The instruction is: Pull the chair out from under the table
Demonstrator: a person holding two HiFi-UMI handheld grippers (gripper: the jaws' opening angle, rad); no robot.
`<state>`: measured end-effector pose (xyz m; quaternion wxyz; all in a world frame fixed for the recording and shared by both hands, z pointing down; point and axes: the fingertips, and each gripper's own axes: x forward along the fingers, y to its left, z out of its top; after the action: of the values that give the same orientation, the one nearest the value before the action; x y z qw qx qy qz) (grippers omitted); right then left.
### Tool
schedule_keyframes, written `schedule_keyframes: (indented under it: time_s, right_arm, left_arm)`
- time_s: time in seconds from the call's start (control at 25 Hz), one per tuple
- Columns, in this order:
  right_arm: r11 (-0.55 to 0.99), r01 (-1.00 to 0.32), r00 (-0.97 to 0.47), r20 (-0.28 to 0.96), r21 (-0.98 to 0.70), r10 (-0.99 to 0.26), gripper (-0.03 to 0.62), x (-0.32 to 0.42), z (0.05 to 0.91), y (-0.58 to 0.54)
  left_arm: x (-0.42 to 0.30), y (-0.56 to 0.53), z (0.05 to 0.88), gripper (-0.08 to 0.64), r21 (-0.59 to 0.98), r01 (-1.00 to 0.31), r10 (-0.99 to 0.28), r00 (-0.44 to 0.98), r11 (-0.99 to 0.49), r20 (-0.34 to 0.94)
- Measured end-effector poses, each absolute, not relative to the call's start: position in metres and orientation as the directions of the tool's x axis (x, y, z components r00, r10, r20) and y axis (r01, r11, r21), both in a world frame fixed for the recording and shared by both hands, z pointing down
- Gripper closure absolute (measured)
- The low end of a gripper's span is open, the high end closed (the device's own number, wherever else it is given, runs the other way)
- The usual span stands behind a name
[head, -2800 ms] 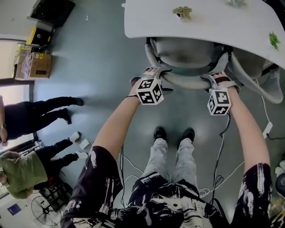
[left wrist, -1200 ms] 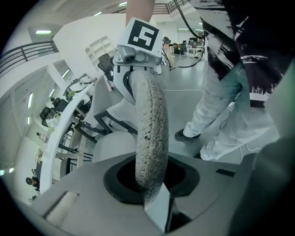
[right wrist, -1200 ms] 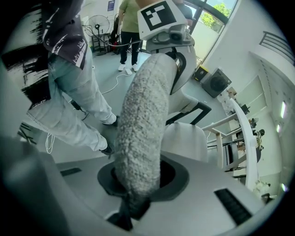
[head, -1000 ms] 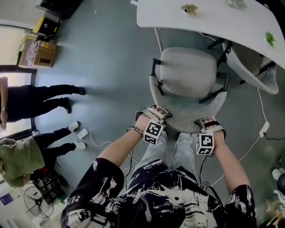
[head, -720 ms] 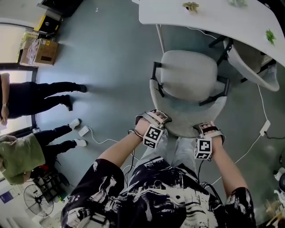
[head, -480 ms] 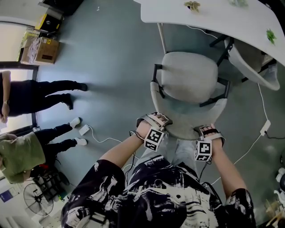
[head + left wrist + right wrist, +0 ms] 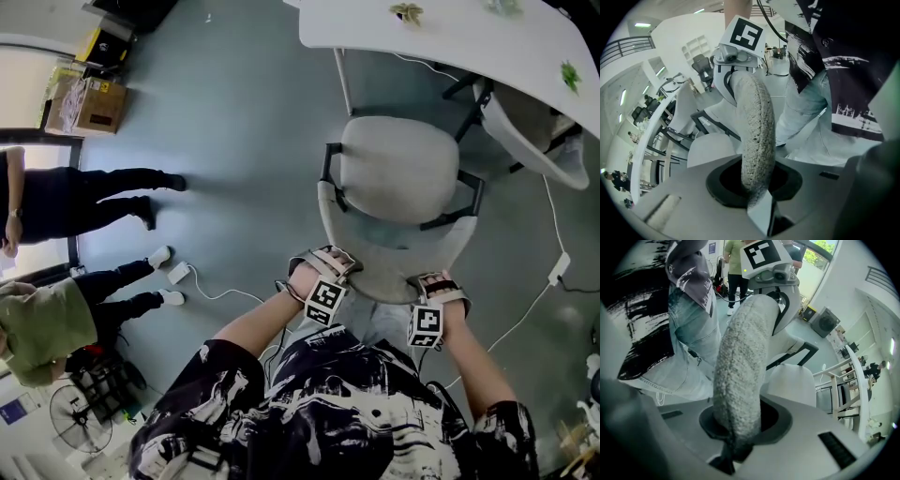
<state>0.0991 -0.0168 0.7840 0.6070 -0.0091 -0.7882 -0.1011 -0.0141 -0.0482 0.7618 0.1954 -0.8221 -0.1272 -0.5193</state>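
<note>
Both forearms angled down and forward from torso, hands side by side. Left gripper clamped on top edge of grey chair, left part; right gripper clamped on right part. Chair seat clear of white table, just beside its edge.

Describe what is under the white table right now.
Under the table, a second chair is partly tucked in, beside a thin table leg. The tabletop hides that chair's front part. The grey chair stands clear of the table's edge.
</note>
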Motion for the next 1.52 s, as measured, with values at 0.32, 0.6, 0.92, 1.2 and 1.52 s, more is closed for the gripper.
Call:
schedule_keyframes:
  time_s: [0.32,0.6,0.92,1.2,1.52]
  right_arm:
    - [0.981,0.14,-0.257,0.962,0.133,-0.094,0.54,0.092,0.78,0.009]
    - [0.97,0.142,-0.282,0.948,0.196,-0.151,0.508,0.093,0.782,0.006]
    - [0.997,0.039,-0.408,0.911,0.073,-0.051,0.47,0.118,0.684,0.004]
    - [0.848,-0.491,-0.633,0.589,0.197,-0.503,0.526,0.109,0.499,-0.148]
    - [0.563,-0.825,-0.558,0.076,0.055,-0.826,0.589,0.107,0.309,-0.267]
  left_arm:
    - [-0.021,-0.022,0.76,0.491,-0.166,0.428,0.034,0.421,-0.889,0.906]
    - [-0.024,-0.026,0.763,0.454,-0.174,0.394,0.027,0.455,-0.903,0.89]
    - [-0.077,-0.054,0.698,0.462,-0.135,0.119,-0.052,0.533,-0.984,0.845]
    - [-0.069,-0.177,0.531,0.502,-0.115,-0.383,-0.382,0.756,-0.917,0.532]
    - [-0.002,-0.277,0.326,0.534,-0.003,-0.544,-0.543,0.837,-0.839,0.065]
